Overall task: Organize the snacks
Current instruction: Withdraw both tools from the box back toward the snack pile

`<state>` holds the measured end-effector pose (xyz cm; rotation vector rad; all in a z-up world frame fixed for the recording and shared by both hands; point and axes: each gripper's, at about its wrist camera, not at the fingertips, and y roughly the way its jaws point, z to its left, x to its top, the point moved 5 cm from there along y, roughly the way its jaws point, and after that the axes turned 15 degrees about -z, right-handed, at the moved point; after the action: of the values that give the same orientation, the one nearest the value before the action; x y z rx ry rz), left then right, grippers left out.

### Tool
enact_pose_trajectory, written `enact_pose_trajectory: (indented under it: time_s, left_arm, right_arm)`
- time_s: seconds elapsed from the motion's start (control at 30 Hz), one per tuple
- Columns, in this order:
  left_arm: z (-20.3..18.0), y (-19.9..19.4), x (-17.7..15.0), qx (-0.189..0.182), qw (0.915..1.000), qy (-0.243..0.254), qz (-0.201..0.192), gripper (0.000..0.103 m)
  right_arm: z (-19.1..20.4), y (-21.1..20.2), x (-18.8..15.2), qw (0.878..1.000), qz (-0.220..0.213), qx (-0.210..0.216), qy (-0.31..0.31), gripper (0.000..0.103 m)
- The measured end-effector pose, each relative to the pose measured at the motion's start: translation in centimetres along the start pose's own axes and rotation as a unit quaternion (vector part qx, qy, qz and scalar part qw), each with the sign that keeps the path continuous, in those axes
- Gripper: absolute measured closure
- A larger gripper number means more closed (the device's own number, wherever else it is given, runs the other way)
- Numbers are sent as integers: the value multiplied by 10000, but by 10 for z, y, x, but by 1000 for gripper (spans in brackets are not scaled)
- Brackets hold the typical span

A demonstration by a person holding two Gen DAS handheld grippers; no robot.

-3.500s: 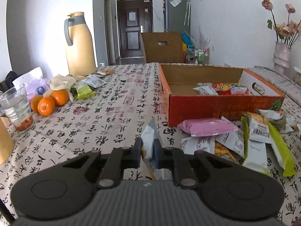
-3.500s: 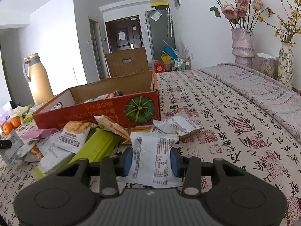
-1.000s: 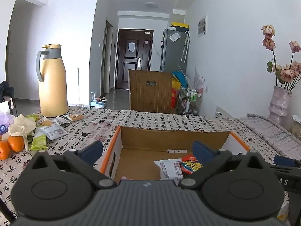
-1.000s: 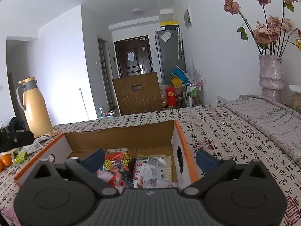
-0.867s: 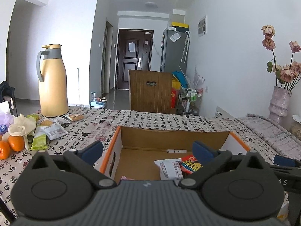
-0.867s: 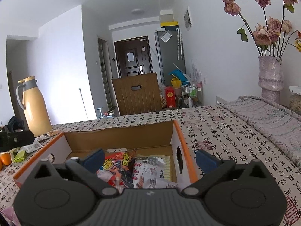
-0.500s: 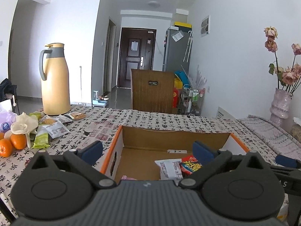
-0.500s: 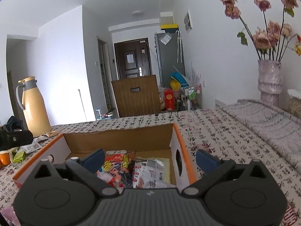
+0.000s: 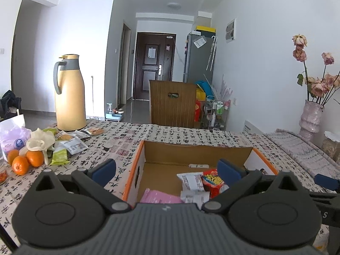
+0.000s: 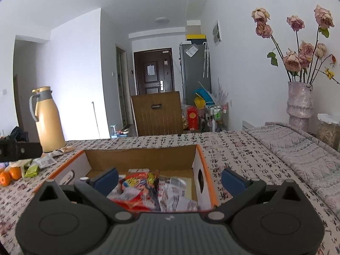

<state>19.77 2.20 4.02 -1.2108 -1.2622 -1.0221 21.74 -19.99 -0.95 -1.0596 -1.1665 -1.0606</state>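
Note:
An orange-rimmed cardboard box (image 9: 197, 147) (image 10: 140, 153) sits on the patterned tablecloth and holds snack packets: a pink one (image 9: 159, 195), a white one (image 9: 191, 180) and a red one (image 9: 213, 178) (image 10: 138, 186). My left gripper (image 9: 166, 171) hovers above the box's near side, open, with nothing between its blue pads. My right gripper (image 10: 169, 179) hangs over the box's right half, also open and empty. Each gripper shows at the edge of the other's view. More packets (image 9: 72, 145) lie near the jug.
A tan thermos jug (image 9: 69, 94) stands at the back left, with oranges (image 9: 25, 162) and a bag beside it. A vase of dried roses (image 10: 299, 102) stands at the right on a grey runner. A wooden chair back (image 9: 172, 104) is behind the table's far edge.
3.5 s ago each gripper was shut on a packet low by the pile in front of the box. Both are now open above the box. Over the last second both rose slightly.

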Motion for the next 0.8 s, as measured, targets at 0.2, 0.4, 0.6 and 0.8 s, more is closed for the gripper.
enact_pose_trajectory:
  time_s: [0.2,0.4,0.6,0.8]
  left_arm:
    - [5,-23,-8,-26,9999,28,106,0]
    - [12,-44,-23,-54,9997,11,255,0]
    - [18,-60,-41,-86,9989,44,449,0]
    - [28,-74,-63,-130,9974,17,715,0]
  right_arm:
    - [10,-29,-11,9998,148,80,-43,0]
    - [16,-51,-31,9988,461,157,5,0]
    - [24,-64,-53,9966,783,249,14,0]
    - [35,-68,-71,9938,1072,276,63,0]
